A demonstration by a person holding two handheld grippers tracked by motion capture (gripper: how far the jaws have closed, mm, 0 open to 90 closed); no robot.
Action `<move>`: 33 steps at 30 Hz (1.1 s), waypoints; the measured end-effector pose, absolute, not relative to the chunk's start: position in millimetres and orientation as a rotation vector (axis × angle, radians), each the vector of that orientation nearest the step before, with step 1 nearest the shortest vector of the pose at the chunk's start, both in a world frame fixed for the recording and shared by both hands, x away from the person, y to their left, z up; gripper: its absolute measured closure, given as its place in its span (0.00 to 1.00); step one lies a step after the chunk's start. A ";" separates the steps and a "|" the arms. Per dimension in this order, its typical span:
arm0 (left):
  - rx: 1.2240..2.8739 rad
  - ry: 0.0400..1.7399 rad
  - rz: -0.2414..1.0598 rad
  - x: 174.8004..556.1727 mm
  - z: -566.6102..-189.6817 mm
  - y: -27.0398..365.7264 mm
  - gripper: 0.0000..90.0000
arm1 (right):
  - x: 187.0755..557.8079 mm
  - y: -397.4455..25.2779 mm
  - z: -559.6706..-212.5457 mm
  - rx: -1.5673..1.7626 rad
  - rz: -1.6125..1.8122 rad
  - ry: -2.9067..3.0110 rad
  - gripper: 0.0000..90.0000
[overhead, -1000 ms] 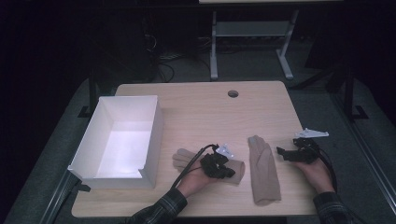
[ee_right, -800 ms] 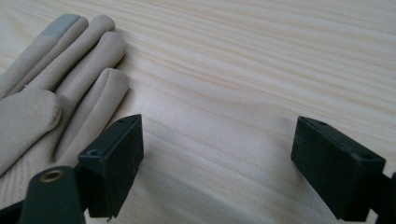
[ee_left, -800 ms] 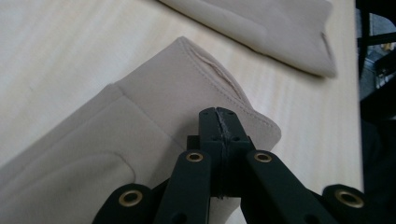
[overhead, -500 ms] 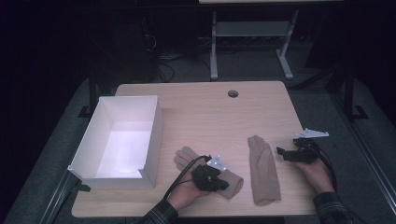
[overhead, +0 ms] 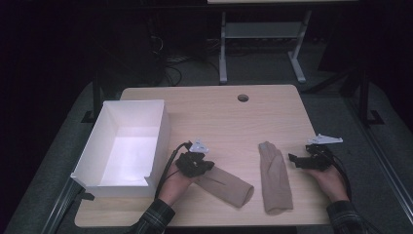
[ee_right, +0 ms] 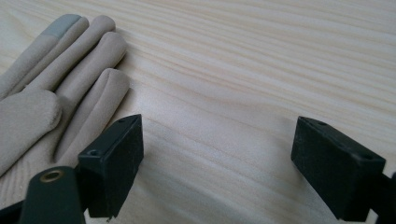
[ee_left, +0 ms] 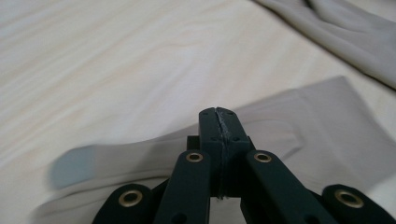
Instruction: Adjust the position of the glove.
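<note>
Light wooden table (overhead: pixel 214 117), white box (overhead: pixel 129 141) at left, dark room, grey floor (overhead: pixel 263 68)

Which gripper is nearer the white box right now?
Left. The left gripper sits just right of the white box, shut on the beige glove. The right gripper is open near the table's far right edge, beyond the second glove.

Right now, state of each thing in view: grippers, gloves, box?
left gripper: jaws shut, pinching the left glove's fabric.
right gripper: jaws open, holding nothing, just right of the right glove.
left glove: lying at a slant on the table, held at its finger end.
right glove: flat on the table, fingers pointing away, untouched.
white box: open, empty.
</note>
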State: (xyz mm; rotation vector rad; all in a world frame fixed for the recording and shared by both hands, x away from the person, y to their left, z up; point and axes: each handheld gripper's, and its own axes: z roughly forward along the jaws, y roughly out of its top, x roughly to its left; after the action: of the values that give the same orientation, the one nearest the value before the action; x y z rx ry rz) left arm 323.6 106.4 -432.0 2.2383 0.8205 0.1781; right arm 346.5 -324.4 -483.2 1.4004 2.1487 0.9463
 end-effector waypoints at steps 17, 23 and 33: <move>2.307 0.948 0.238 344.0 -452.6 108.6 1.00 | 346.3 -324.3 -483.2 1.401 0.946 2.148 0.19; 2.294 0.947 0.224 354.8 -457.0 98.7 1.00 | 346.3 -324.2 -483.2 1.401 0.946 2.148 0.19; 2.275 0.898 0.177 384.0 -459.9 71.0 1.00 | 346.3 -324.2 -483.1 1.402 0.946 2.148 0.19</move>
State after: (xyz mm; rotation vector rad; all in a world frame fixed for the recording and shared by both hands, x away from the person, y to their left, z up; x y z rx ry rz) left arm 384.0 71.0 -459.9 2.2747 0.8976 0.1767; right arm 346.3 -324.2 -483.1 1.4020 2.1475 0.9455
